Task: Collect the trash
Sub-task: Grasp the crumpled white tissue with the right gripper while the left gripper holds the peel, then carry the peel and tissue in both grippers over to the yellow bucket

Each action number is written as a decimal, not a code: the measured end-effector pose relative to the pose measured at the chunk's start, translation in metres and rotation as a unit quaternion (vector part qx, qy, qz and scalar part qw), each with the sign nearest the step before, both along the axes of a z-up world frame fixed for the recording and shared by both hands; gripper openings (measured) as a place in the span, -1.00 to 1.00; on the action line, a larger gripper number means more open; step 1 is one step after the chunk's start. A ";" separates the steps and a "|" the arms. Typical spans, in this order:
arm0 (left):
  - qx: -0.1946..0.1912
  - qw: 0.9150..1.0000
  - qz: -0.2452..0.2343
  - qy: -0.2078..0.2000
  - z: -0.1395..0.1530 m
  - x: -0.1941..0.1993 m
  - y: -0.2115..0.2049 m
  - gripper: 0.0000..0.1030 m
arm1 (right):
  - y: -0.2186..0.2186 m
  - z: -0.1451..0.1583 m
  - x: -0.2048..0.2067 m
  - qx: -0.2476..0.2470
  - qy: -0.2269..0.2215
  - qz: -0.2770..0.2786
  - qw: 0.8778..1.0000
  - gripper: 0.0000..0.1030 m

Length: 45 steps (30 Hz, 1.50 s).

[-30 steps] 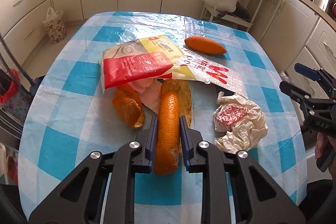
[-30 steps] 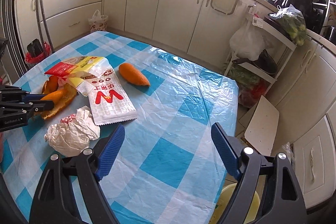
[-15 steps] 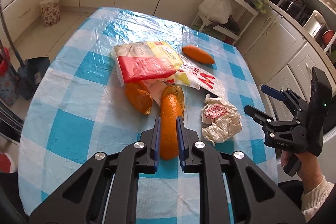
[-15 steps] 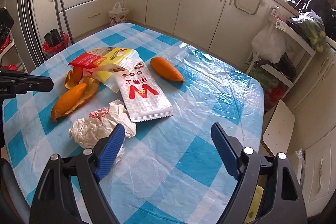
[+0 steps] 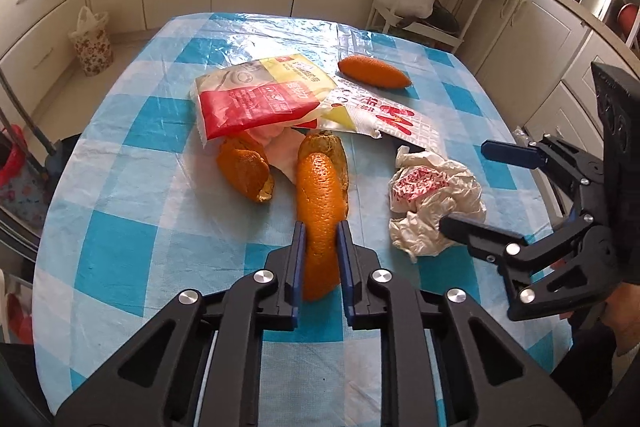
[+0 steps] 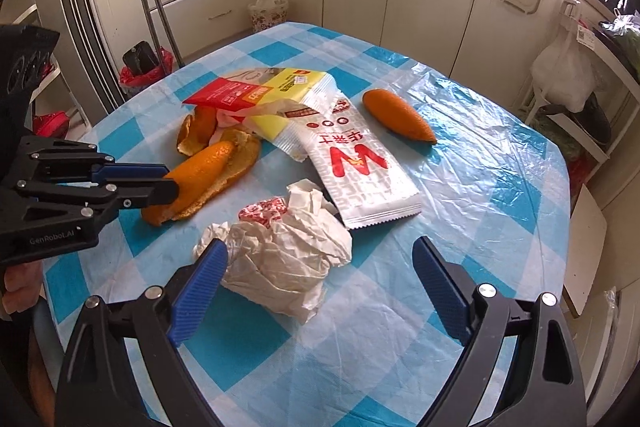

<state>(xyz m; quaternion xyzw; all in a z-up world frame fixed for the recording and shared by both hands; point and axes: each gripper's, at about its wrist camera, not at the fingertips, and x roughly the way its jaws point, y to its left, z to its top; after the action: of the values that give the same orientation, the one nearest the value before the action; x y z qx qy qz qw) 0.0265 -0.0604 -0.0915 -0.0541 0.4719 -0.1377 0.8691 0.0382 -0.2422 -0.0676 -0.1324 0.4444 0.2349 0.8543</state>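
Left wrist view: the left gripper is now clamped on the near end of the orange peel, mid-table; a second ago its jaws were looser around it, so the peel looks ready to lift. Right wrist view: the right gripper has come in over the crumpled paper toward the near edge, jaws still opening, paper between them but untouched, likely the next pickup.

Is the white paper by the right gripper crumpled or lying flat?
Crumpled: the white paper sits bunched in a wrinkled ball on the checked tablecloth, unlike the flat white wrapper behind it.
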 end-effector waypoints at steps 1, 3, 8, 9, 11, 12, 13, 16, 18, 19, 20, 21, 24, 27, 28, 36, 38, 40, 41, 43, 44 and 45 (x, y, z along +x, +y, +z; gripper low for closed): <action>-0.007 1.000 -0.002 0.004 0.001 0.000 0.002 -0.74 | 0.003 -0.002 0.000 -0.003 0.001 0.003 1.000 0.74; -0.006 1.000 -0.007 0.006 0.002 0.000 0.003 -0.73 | 0.006 -0.003 -0.001 -0.004 0.004 0.010 1.000 0.74; 0.018 1.000 0.016 0.017 -0.007 0.007 0.003 0.01 | 0.007 -0.004 -0.002 -0.006 0.005 0.013 1.000 0.74; 0.023 0.999 0.017 0.016 -0.010 0.009 0.001 0.02 | 0.006 -0.004 -0.002 -0.004 0.005 0.012 1.000 0.74; 0.029 0.999 0.014 0.010 -0.012 0.010 -0.004 0.02 | 0.005 -0.004 -0.001 0.001 0.006 0.011 1.000 0.74; 0.030 0.999 0.010 0.009 -0.013 0.012 -0.008 0.02 | 0.004 -0.004 -0.001 0.006 0.009 0.010 1.000 0.73; 0.029 1.000 0.007 0.006 -0.013 0.013 -0.011 0.02 | 0.003 -0.004 0.000 0.010 0.011 0.009 1.000 0.70; 0.023 1.000 -0.002 0.005 -0.014 0.017 -0.018 -0.49 | -0.002 -0.003 0.004 0.036 0.027 0.006 0.999 0.23; 0.007 1.000 -0.012 0.010 -0.014 0.018 -0.019 -0.60 | -0.005 -0.002 0.006 0.051 0.037 0.002 0.998 -0.14; 0.006 1.000 -0.014 0.007 -0.013 0.017 -0.019 -0.63 | -0.007 -0.002 0.007 0.051 0.039 0.000 0.998 -0.22; 0.005 1.000 -0.017 0.006 -0.013 0.016 -0.019 -0.65 | -0.008 -0.003 0.007 0.052 0.041 0.000 0.998 -0.24; 0.002 1.000 -0.018 0.006 -0.012 0.015 -0.018 -0.65 | -0.009 -0.003 0.007 0.053 0.043 -0.001 0.998 -0.27; -0.014 1.000 -0.020 0.001 -0.007 0.011 -0.013 -0.67 | -0.010 -0.001 0.004 0.053 0.043 0.001 0.998 -0.30; -0.023 0.999 -0.021 -0.016 0.005 0.004 -0.010 -0.67 | -0.013 0.004 0.001 0.056 0.037 0.001 0.998 -0.31; -0.025 0.999 -0.021 -0.025 0.010 0.001 -0.010 -0.67 | -0.015 0.006 0.000 0.059 0.034 -0.001 0.998 -0.31; -0.021 0.997 -0.029 -0.074 0.043 -0.011 -0.022 -0.67 | -0.042 0.026 -0.005 0.092 0.005 -0.031 0.995 -0.31; -0.021 0.996 -0.032 -0.081 0.049 -0.013 -0.025 -0.67 | -0.049 0.029 -0.006 0.097 -0.002 -0.040 0.994 -0.31; -0.023 0.995 -0.035 -0.087 0.054 -0.015 -0.030 -0.67 | -0.057 0.031 -0.007 0.100 -0.009 -0.050 0.994 -0.31; -0.023 0.995 -0.038 -0.090 0.056 -0.015 -0.032 -0.67 | -0.061 0.032 -0.008 0.102 -0.012 -0.055 0.993 -0.31; -0.026 0.994 -0.042 -0.094 0.060 -0.017 -0.037 -0.67 | -0.070 0.035 -0.009 0.104 -0.019 -0.065 0.992 -0.31; -0.026 0.994 -0.044 -0.096 0.062 -0.017 -0.040 -0.67 | -0.074 0.036 -0.009 0.106 -0.022 -0.070 0.992 -0.31; -0.026 0.994 -0.046 -0.097 0.063 -0.017 -0.043 -0.67 | -0.080 0.038 -0.010 0.108 -0.026 -0.076 0.991 -0.31</action>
<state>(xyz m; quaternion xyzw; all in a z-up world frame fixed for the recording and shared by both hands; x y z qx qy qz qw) 0.0091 -0.1036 -0.0287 -0.0411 0.3835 -0.1940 0.9020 0.0281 -0.3219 -0.0300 -0.0111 0.4034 0.2121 0.8900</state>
